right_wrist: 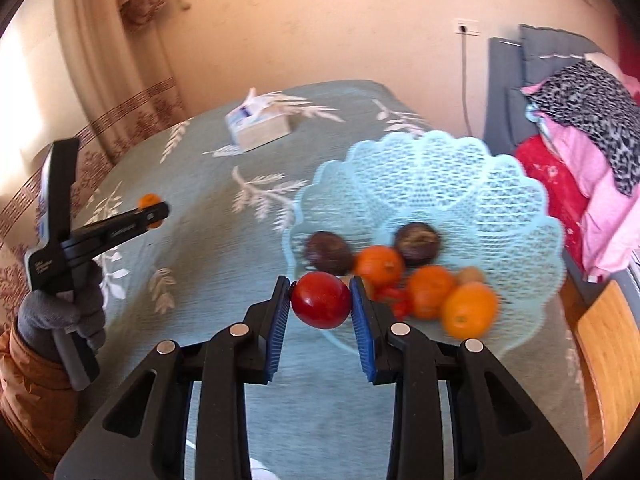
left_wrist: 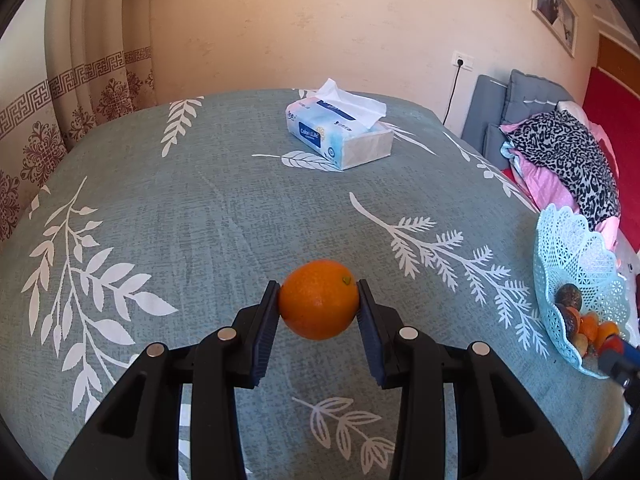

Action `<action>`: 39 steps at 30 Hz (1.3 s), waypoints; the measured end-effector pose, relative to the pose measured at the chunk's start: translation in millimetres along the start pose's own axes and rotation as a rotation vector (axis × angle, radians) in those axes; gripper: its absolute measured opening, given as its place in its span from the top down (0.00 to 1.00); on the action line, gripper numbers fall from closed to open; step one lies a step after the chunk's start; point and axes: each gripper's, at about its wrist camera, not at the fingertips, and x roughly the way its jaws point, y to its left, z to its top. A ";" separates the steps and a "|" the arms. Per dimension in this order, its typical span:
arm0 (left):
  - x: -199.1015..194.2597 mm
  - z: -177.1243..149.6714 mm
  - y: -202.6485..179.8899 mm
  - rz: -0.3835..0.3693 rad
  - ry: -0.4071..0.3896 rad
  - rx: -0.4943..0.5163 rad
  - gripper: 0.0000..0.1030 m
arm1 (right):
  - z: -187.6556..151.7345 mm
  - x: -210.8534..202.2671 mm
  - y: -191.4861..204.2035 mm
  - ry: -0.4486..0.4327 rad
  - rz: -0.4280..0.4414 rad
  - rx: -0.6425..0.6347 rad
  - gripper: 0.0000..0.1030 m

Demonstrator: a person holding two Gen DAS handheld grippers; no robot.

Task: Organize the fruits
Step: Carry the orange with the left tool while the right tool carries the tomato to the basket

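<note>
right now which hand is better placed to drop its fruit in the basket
Right. The right tongs hold the red fruit just at the near rim of the blue basket. The left tongs grip an orange over the tablecloth, with the basket far off to their right.

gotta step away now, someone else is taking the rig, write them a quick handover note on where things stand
Left gripper: jaws shut on an orange, held above the tablecloth, left of the basket.
Right gripper: jaws shut on a red fruit, at the near rim of the basket.
In the basket: two dark fruits, several oranges and some small pieces I cannot name.
Done: most fruit is in the basket.
Left: the orange and the red fruit are both held and not yet set down. The tissue box at the far end is not part of the job.
</note>
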 end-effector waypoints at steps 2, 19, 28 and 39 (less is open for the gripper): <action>-0.8 -1.1 -3.0 -0.001 -0.001 0.005 0.63 | -0.6 -4.2 -9.0 -0.006 -0.019 0.014 0.69; -13.8 -8.6 -31.0 -0.013 0.000 0.036 0.63 | -6.0 -9.4 -46.3 -0.019 -0.080 0.059 0.67; -24.1 -5.1 -65.1 -0.055 -0.013 0.087 0.63 | -10.5 -22.3 -59.8 -0.046 -0.072 0.076 0.67; -27.6 -7.9 -131.9 -0.146 -0.002 0.200 0.63 | -19.5 -24.2 -76.4 -0.034 -0.079 0.090 0.67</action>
